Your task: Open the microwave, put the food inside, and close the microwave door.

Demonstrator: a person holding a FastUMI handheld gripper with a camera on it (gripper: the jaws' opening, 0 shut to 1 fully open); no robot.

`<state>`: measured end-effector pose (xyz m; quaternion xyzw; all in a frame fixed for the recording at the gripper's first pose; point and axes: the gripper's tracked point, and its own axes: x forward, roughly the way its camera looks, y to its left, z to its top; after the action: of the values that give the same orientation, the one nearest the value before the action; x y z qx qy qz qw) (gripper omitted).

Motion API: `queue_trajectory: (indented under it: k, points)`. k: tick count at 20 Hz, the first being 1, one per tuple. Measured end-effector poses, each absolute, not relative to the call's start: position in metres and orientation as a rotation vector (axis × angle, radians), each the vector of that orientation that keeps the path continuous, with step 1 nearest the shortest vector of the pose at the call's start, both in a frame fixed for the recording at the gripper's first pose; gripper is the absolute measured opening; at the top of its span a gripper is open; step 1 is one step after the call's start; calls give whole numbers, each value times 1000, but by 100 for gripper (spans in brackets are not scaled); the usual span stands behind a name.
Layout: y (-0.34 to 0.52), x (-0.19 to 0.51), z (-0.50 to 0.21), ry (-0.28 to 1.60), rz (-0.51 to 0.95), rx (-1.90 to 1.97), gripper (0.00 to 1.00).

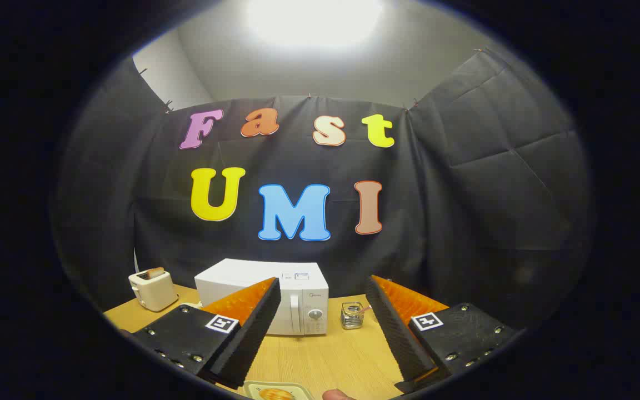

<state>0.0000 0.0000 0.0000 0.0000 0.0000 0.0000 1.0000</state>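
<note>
While the microwave (275,303) sits shut beyond its fingers, the hand-held gripper (324,336) hangs wide open over the table (320,355), gripping nothing.
A careless reach could miss the door handle or knock the small glass jar (352,315); the food's plate (278,391), just beneath, is cut off.
</note>
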Motion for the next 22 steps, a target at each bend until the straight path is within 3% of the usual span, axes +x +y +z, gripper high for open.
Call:
queue_trajectory:
  k: [10, 22]
  points:
    - [-2, 4, -8, 6, 59, 43, 97]
    - [23, 56, -21, -6, 141, 63, 97]
